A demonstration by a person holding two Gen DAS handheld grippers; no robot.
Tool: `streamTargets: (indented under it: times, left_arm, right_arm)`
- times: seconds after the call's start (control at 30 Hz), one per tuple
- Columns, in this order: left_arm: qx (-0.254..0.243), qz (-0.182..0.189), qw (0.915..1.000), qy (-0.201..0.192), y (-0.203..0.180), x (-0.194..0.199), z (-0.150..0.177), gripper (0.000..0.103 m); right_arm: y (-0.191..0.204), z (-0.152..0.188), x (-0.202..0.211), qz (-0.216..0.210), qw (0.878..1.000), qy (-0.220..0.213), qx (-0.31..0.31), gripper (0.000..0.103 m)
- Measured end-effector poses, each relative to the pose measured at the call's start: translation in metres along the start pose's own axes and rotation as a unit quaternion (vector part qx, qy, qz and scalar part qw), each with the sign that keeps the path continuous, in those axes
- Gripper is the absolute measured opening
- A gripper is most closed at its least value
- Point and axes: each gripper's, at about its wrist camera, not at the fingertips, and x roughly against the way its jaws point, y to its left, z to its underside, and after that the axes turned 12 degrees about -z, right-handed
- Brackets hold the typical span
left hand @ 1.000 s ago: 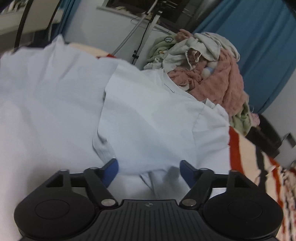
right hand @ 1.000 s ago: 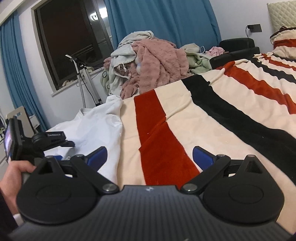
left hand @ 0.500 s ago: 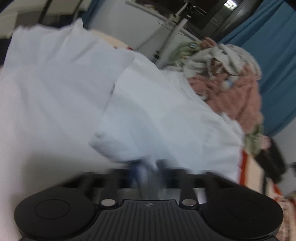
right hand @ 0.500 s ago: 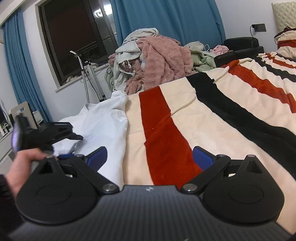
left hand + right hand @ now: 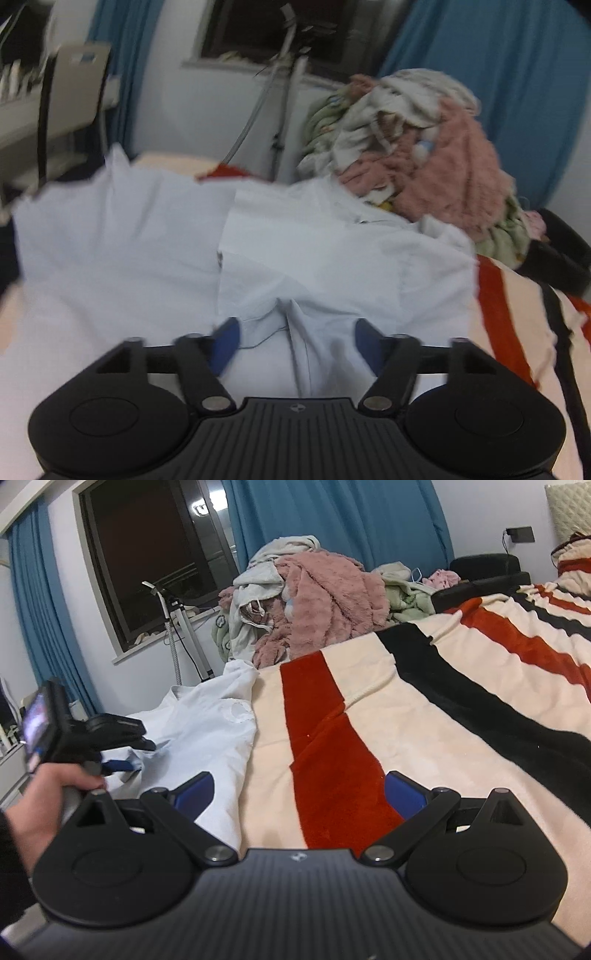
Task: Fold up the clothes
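Observation:
A white shirt [image 5: 314,251] lies spread on the striped blanket [image 5: 424,716], one side folded over its middle. It also shows in the right wrist view [image 5: 207,734] at the left. My left gripper [image 5: 295,338] is open, its blue fingers just above the shirt's near hem, holding nothing. It also shows in the right wrist view [image 5: 122,764], held in a hand over the shirt. My right gripper [image 5: 299,794] is open and empty, low over the blanket's red stripe, right of the shirt.
A heap of pink, grey and green clothes [image 5: 314,594] stands beyond the shirt at the bed's far edge. A metal stand [image 5: 181,635] is by the dark window. Blue curtains [image 5: 332,517] hang behind. A black seat [image 5: 487,572] is at the far right.
My left gripper shut on the shirt half a second ago and has now opened again, drawn back and turned right. My right gripper has barely moved.

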Motion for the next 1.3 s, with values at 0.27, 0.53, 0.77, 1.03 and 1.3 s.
streamTargets:
  times: [0.27,0.53,0.77,1.03,1.3]
  left_arm:
    - [-0.094,0.004,0.9931,-0.07,0.018,0.13,0.012,0.097]
    - [-0.107,0.006,0.9904,-0.087,0.048,0.247,0.069,0.102]
    - [-0.054,0.023,0.9961,-0.066,0.094,0.295,0.113,0.103]
    - [-0.042,0.017,0.9966,-0.069,0.106,0.307,0.12,0.103]
    - [-0.062,0.013,0.996,-0.063,0.096,0.298,0.12,0.103]
  right_arm:
    - [0.022,-0.005,0.02,-0.023,0.999,-0.015,0.028,0.1]
    - [0.058,-0.004,0.044,-0.047,0.995,-0.033,0.082,0.1]
    - [0.078,0.007,0.072,-0.061,0.995,-0.025,0.073,0.1]
    - [0.101,0.024,0.095,-0.085,0.991,-0.022,0.099,0.1]
    - [0.096,0.025,0.084,-0.069,0.993,-0.017,0.093,0.1]
